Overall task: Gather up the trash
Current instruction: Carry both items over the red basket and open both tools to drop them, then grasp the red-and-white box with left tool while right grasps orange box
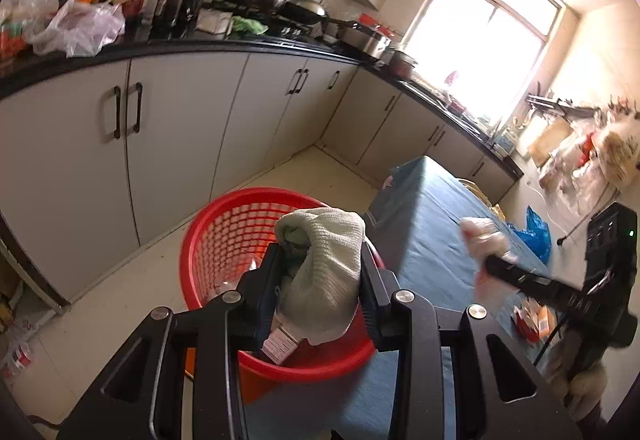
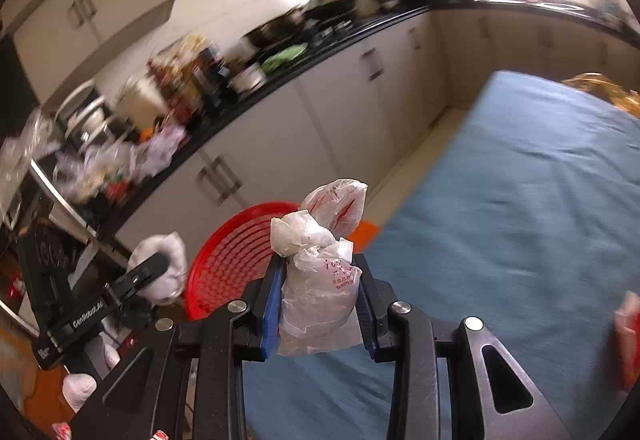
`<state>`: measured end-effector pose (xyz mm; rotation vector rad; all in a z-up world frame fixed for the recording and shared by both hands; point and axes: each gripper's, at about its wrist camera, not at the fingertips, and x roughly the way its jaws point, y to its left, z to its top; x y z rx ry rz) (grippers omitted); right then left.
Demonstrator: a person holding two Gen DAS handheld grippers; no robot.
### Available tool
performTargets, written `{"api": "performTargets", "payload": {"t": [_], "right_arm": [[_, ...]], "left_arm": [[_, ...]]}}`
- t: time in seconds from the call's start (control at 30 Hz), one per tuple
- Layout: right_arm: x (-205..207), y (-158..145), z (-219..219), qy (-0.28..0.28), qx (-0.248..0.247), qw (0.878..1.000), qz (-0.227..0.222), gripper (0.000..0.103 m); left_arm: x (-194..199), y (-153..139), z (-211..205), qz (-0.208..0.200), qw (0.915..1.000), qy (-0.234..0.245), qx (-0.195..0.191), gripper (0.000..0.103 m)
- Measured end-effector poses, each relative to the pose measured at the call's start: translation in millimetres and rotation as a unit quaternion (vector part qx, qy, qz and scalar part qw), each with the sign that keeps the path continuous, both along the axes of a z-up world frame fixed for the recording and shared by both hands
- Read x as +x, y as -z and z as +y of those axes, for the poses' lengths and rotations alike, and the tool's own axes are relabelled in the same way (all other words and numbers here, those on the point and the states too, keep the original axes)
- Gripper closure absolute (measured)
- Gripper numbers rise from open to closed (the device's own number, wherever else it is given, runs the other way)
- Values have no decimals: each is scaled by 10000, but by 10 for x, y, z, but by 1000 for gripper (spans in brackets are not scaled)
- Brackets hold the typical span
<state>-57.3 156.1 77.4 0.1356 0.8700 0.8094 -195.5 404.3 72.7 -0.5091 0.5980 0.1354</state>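
My left gripper (image 1: 320,260) is shut on a pale green-white knitted cloth (image 1: 324,276) and holds it over the red plastic basket (image 1: 216,236) that stands on the floor beside the blue-covered table (image 1: 432,224). A small carton (image 1: 280,346) lies inside the basket. My right gripper (image 2: 318,280) is shut on a knotted white plastic bag with red print (image 2: 320,276), above the table's left edge (image 2: 520,199), just right of the basket (image 2: 236,252). The right gripper with its bag shows in the left wrist view (image 1: 486,244); the left gripper with the cloth shows in the right wrist view (image 2: 160,272).
White kitchen cabinets (image 1: 168,127) with a black counter (image 1: 224,43) run behind the basket, crowded with bottles, bags and pans. Red-and-white packets (image 1: 534,322) and a blue bag (image 1: 534,232) lie on the table. A red packet (image 2: 628,340) sits at the table's right edge.
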Motion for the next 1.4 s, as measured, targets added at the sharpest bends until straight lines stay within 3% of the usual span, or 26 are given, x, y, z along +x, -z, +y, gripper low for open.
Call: {"api": "performTargets", "payload": {"t": [0.23, 0.3, 0.33, 0.37, 0.5, 0.73, 0.87, 1.13, 1.4], "right_arm": [[139, 254, 595, -247, 48, 9988, 425, 63], [178, 282, 621, -172, 92, 9987, 468, 46], [189, 282, 603, -112, 137, 9987, 488, 42], [198, 267, 576, -96, 193, 9985, 504, 39], [171, 208, 441, -46, 201, 9988, 439, 39], [-48, 113, -11, 210, 143, 9997, 2, 39], [-190, 32, -362, 462, 361, 9979, -274, 33], [-500, 80, -959, 459, -61, 9989, -99, 33], [-938, -10, -1877, 1179, 212, 9926, -178, 33]], "left_arm": [[164, 90, 214, 122, 9999, -77, -65, 68], [166, 91, 207, 96, 9999, -57, -76, 59], [152, 91, 189, 77, 9999, -53, -96, 49], [138, 89, 179, 43, 9999, -46, -124, 41], [99, 53, 105, 9, 10000, -18, -25, 38], [10, -34, -143, -10, 9997, 76, 224, 33], [-58, -45, -361, 26, 9992, 208, 353, 33], [-230, -140, -836, 4, 9970, 620, 462, 33], [-729, -303, -1381, -232, 9936, 848, 714, 31]]}}
